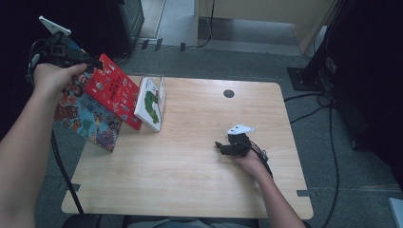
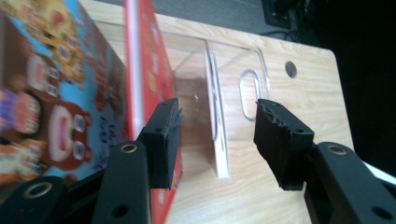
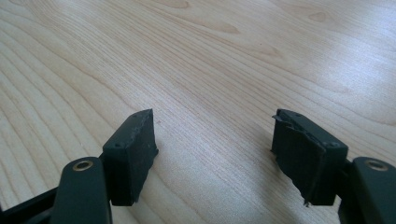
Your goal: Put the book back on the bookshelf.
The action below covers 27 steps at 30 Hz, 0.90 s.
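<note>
Red book (image 1: 113, 90) leans in the clear stand (image 1: 163, 97), upper left of the high view. Looks thin, stiff, glossy, probably slippery, so I'd pinch its top edge. Left gripper (image 2: 217, 135) gapes wide, holding nothing; right gripper (image 3: 212, 154) too.

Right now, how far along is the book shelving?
Done, it seems: three books lean in the clear holder at the table's left end, namely the caterpillar book, the red book and the blue book. In hand: nothing; the left gripper is open beside the red book, and the right gripper is open over bare table. Left: no loose books in view, so perhaps only straightening.
</note>
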Available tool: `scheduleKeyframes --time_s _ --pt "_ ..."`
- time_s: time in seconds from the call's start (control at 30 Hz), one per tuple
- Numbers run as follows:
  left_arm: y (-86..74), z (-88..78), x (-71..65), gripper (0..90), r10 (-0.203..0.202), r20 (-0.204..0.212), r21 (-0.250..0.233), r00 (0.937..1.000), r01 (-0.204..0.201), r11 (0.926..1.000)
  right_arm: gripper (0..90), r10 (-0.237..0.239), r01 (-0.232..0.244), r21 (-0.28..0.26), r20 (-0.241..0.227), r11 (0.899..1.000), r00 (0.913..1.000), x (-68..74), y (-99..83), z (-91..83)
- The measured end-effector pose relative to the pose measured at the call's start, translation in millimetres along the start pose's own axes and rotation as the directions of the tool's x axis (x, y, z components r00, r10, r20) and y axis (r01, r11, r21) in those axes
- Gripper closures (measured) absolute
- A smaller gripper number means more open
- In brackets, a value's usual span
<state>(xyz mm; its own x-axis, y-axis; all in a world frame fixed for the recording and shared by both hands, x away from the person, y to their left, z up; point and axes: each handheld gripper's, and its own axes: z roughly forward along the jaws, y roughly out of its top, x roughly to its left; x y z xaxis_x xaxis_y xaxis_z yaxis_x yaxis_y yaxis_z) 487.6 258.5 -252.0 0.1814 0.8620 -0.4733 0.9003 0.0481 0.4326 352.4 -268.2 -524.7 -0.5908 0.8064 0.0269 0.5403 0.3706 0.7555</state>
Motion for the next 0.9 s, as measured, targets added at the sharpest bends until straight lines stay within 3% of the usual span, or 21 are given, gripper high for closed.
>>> scheduleKeyframes --time_s 0.2,0.33,0.9 --pt "-14.1 2.8 -12.6 49.4 0.028 -0.007 0.007 0.9996 -0.028 0.9996 27.6 -0.008 0.008 0.006 -0.009 1.0 0.9999 0.3 0.1 0.2" --pt "-27.0 8.7 -20.5 48.1 0.041 0.052 0.013 0.9978 -0.042 0.999 27.5 -0.008 0.008 0.006 -0.01 1.0 0.9999 0.4 0.1 0.2" --pt "-67.6 31.5 -48.7 46.4 0.114 0.11 0.045 0.9873 -0.12 0.9918 27.5 -0.007 0.007 0.007 -0.009 1.0 0.9999 0.4 0.1 0.1"
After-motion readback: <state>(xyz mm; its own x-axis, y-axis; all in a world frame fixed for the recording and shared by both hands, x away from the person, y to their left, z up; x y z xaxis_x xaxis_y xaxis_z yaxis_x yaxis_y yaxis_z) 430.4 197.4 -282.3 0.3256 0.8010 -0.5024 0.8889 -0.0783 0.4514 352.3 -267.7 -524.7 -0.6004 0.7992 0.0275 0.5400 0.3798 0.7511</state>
